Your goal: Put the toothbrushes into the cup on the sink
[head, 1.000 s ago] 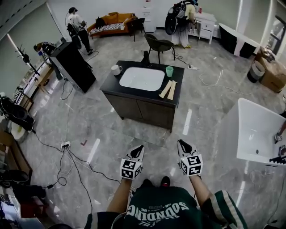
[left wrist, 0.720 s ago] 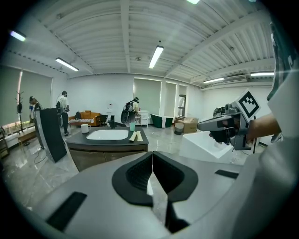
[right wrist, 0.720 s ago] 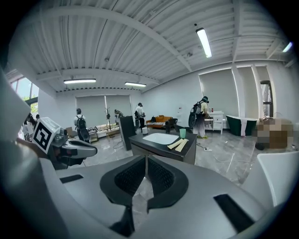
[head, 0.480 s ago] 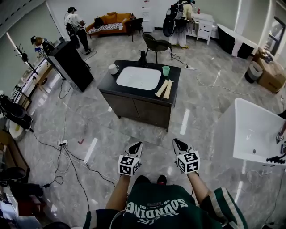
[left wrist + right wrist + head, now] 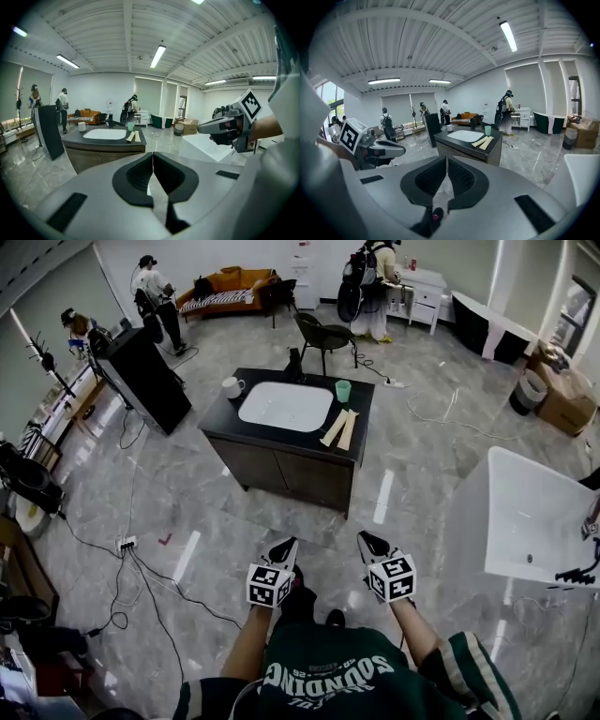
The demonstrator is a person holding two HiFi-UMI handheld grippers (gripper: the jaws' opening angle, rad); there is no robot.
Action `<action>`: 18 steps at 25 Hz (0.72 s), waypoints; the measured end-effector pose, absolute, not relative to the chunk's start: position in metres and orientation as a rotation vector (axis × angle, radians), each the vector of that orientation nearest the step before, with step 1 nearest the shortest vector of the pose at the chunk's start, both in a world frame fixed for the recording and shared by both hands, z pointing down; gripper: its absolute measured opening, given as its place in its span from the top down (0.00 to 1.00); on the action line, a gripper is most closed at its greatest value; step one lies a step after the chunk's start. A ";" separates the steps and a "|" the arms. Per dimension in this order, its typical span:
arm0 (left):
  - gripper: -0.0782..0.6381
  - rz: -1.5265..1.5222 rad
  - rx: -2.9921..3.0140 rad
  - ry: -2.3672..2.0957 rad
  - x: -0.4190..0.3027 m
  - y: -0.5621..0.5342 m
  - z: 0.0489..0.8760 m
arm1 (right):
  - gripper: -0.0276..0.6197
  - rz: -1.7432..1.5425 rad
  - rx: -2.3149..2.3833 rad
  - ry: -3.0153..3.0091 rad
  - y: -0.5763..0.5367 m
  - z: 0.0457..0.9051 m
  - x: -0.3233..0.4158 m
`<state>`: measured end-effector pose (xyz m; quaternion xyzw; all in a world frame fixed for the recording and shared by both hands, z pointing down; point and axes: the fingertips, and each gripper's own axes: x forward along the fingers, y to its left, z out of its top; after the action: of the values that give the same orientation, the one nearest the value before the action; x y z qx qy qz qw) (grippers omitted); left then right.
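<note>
Both claws are closed and empty: the left claw [image 5: 284, 547] has its jaws pressed together with nothing between them, and the right claw [image 5: 367, 543] just beside it is closed the same way. They are held low in front of the person, pointing forward and somewhat down.

Directly ahead of them is an open stretch of grey floor [image 5: 309, 521]. Beyond it, well apart from either claw, stands the dark cabinet [image 5: 281, 465] that carries the white sink [image 5: 286, 406].

On the countertop, the two pale toothbrushes [image 5: 339, 427] lie side by side at the sink's right. They are roughly on the right claw's line and a little to the right of the left claw's. Just past their far ends stands the green cup [image 5: 343, 390], upright and apparently empty. A white mug [image 5: 232, 387] sits at the counter's far corner, off to the left of the left claw. Farther on, other people [image 5: 150, 287] stand near the back wall.

The task appears to be at the approach step, with nothing picked up so far. The next move calls for closing the gap to the cabinet, spreading the right claw's jaws, and bringing them down across one toothbrush without knocking over the cup.
</note>
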<state>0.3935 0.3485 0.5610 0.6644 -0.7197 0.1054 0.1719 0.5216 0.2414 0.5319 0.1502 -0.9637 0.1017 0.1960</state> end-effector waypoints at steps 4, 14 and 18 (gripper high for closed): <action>0.87 0.315 1.898 -2.022 0.382 0.336 0.561 | 0.89 0.301 0.443 -2.697 0.229 0.532 0.511; 0.87 0.300 1.937 -1.994 0.298 0.275 0.568 | 0.89 0.285 0.508 -2.704 0.166 0.533 0.439; 0.87 0.296 1.965 -1.956 0.257 0.246 0.572 | 0.89 0.287 0.539 -2.685 0.140 0.533 0.398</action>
<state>0.2574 0.2464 0.5724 0.6938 -0.6905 0.1045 0.1757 0.3977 0.1399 0.5331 0.1921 -0.9567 0.1023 0.1930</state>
